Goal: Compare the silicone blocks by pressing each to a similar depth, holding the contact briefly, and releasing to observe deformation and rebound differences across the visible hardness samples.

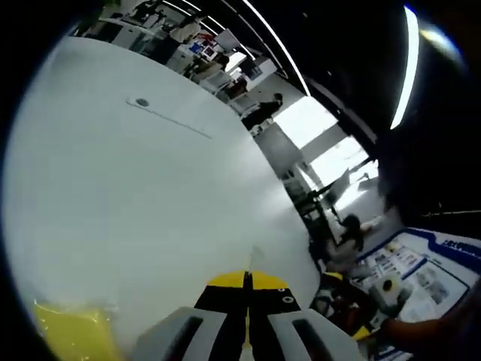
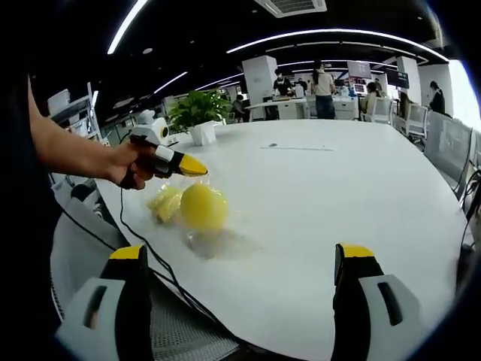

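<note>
The left gripper (image 2: pixel 189 166) has its yellow-tipped jaws closed together with nothing between them, and in the right gripper view it hangs just above and behind the yellow blocks (image 2: pixel 192 207), held by a person's hand (image 2: pixel 129 164). The blocks sit near the table (image 2: pixel 338 195) edge on the person's side: one rounded lump in front, paler pieces just behind it, all seemingly inside a clear wrapper or on a shiny film, though I cannot tell which. In the left gripper view the same closed tips (image 1: pixel 246 289) point out over bare tabletop (image 1: pixel 135 188), with a yellow block (image 1: pixel 71 331) low and off to the left, so the tips are not lined up over the sample. The right gripper (image 2: pixel 240 263) stands wide open and well clear, holding nothing. The main risk, as I judge it, is an off-centre press: coming down on the rounded side would make the lump roll or squirt sideways, and the table edge is close. If the film is slick the samples may slide rather than compress, spoiling any depth comparison. Pieces touching one another could also deform together, blurring which sample rebounds. The cable (image 2: pixel 150 259) trailing across the table near the blocks could snag or nudge them as the hand shifts.
</note>
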A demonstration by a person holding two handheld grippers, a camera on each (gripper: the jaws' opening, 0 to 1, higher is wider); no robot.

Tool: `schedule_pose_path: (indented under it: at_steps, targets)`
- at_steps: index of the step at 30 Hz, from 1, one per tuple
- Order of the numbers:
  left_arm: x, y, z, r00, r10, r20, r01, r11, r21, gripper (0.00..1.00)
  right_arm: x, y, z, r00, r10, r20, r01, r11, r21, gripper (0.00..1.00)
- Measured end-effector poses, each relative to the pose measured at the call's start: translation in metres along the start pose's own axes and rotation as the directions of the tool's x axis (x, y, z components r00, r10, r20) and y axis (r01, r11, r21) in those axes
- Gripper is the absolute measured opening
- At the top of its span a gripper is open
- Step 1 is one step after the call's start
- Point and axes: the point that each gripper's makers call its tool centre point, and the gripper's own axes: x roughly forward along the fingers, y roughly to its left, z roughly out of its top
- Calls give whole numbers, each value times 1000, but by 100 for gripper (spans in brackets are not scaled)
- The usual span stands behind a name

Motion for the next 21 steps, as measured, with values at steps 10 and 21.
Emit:
schedule_pose_path:
  at_steps: [10, 21]
  targets:
    - [-7, -18, 22, 998, -45, 36, 41, 994, 101, 0, 0, 10, 4, 1000, 6, 13, -6, 1000, -8, 96]
    - [-20, -33, 44, 998, -55, 29, 46, 967, 252, 0, 0, 10, 26, 998, 8, 57, -7, 1000, -11, 96]
